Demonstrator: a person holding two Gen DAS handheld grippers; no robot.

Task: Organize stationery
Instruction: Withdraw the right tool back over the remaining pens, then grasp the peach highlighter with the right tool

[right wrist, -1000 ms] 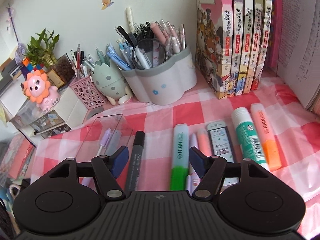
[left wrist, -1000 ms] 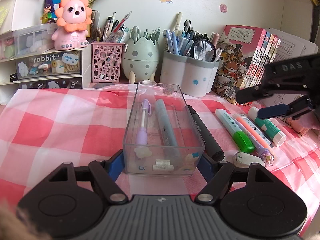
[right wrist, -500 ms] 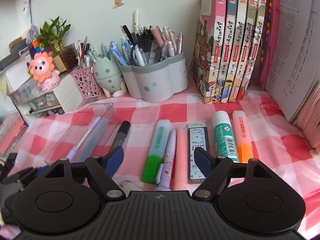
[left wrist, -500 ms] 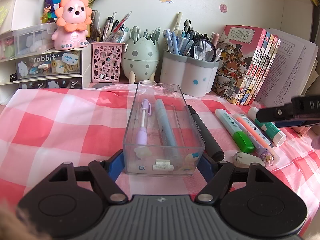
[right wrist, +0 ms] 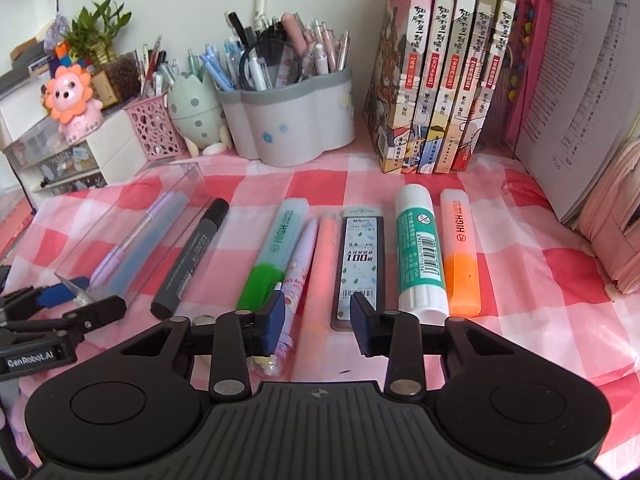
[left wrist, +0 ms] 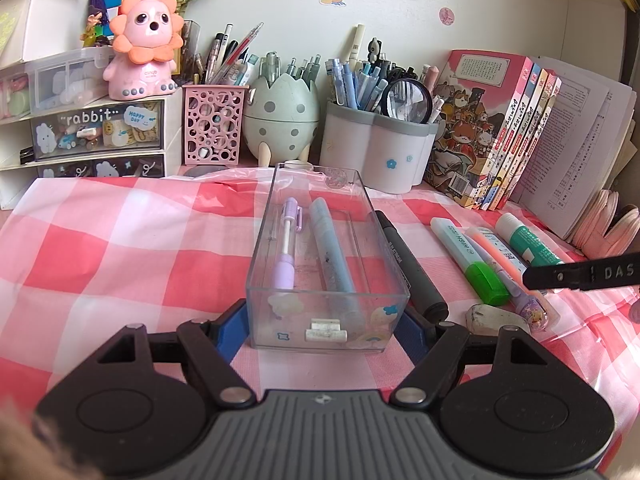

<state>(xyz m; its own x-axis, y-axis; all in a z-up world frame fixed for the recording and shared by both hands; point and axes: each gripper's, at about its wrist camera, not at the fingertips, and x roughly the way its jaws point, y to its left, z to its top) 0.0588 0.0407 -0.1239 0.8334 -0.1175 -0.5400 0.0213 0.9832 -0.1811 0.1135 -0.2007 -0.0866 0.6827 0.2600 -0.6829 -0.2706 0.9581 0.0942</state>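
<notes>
My left gripper (left wrist: pixel 326 326) is shut on the near end of a clear plastic box (left wrist: pixel 360 216), its blue pads pressing both side walls. A lilac pen (left wrist: pixel 288 248) and a pale blue pen (left wrist: pixel 332 252) lie in the box. My right gripper (right wrist: pixel 318 322) hangs low over a row of stationery on the checked cloth. Its jaws are closing, with the near end of a coral pen (right wrist: pixel 326 256) between the pads but untouched. Beside that pen lie a lilac pen (right wrist: pixel 298 264), a green highlighter (right wrist: pixel 276 252), a black marker (right wrist: pixel 192 256), a lead refill case (right wrist: pixel 360 256), a glue stick (right wrist: pixel 420 256) and an orange highlighter (right wrist: pixel 462 256).
Pen holders (right wrist: pixel 288 120), a pink mesh cup (left wrist: pixel 214 124) and small drawers (left wrist: pixel 96 128) line the back wall. Books (right wrist: pixel 440 80) and papers stand at the back right, a pink pencil case (right wrist: pixel 612 216) at the far right. A small grey eraser (left wrist: pixel 492 316) lies near the marker.
My right gripper has sunk toward the row of pens, rolled a little, and its jaws have narrowed around the coral pen. The left gripper and the box have stayed still.
</notes>
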